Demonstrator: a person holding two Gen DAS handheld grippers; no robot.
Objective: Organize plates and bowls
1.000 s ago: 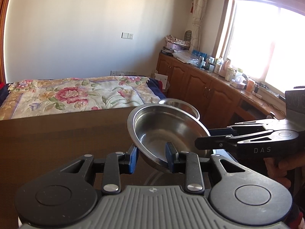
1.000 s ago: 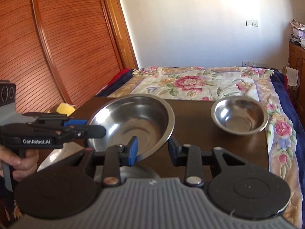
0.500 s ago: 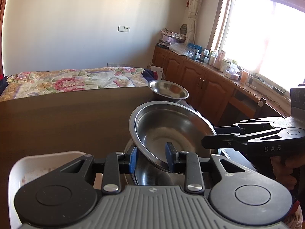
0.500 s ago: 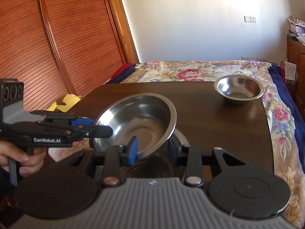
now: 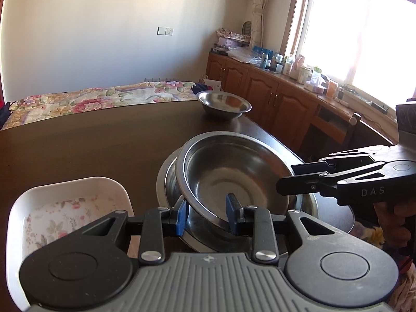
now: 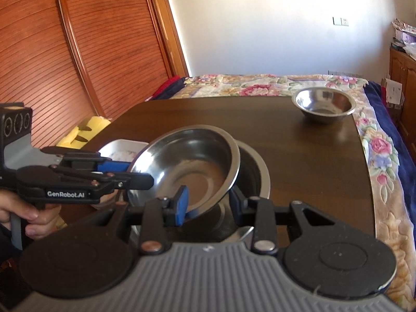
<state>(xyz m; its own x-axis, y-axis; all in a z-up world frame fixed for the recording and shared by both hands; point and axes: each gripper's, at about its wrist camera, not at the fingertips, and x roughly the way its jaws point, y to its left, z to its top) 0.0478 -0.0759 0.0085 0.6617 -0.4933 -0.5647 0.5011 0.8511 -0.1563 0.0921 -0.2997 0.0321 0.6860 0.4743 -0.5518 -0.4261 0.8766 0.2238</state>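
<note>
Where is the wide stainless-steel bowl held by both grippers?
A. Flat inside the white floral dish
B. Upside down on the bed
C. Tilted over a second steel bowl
C: the wide stainless-steel bowl is tilted, its rim pinched by both grippers, above the second steel bowl.

left hand-held gripper [image 6: 135,175]: "GenRobot.AI" | right hand-held gripper [image 5: 299,179]: "DAS"

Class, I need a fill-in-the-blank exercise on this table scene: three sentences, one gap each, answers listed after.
1. Both grippers grip the rim of the large steel ____.
2. The held bowl hangs tilted over another steel bowl on the ____.
3. The white dish has a ____ pattern inside.

Missing words: bowl; table; floral
</note>
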